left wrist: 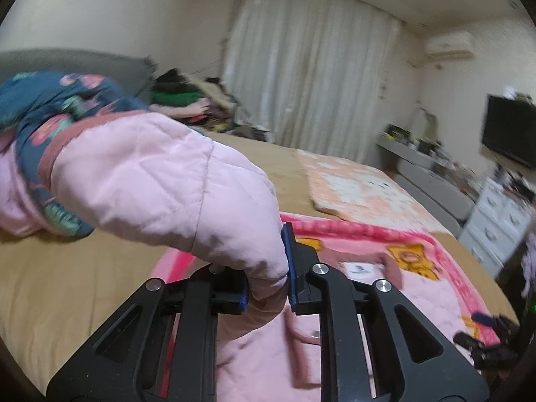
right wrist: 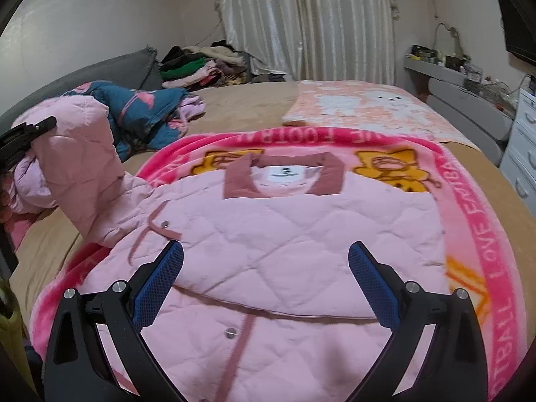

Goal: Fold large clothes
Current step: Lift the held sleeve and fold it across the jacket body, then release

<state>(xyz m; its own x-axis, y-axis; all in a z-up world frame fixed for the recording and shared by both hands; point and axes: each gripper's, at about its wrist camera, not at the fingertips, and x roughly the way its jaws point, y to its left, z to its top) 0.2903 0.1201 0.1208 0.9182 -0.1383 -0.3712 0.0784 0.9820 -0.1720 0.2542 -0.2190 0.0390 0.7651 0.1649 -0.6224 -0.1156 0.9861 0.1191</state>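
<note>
A pink quilted jacket [right wrist: 284,234] lies front-up on a pink printed blanket [right wrist: 482,234] on the bed, its darker pink collar [right wrist: 284,177] at the far end. My left gripper [left wrist: 268,281] is shut on the end of the jacket's left sleeve [left wrist: 160,187] and holds it lifted above the bed; the sleeve [right wrist: 77,167] and that gripper [right wrist: 23,137] show at the left of the right wrist view. My right gripper [right wrist: 266,284] is open and empty, just above the jacket's lower body.
A blue floral garment [right wrist: 140,114] lies crumpled left of the jacket. A peach towel [right wrist: 361,107] lies farther up the tan bed [right wrist: 241,107]. A pile of clothes [right wrist: 201,63] sits by the curtain. White drawers [right wrist: 522,154] and a shelf stand on the right.
</note>
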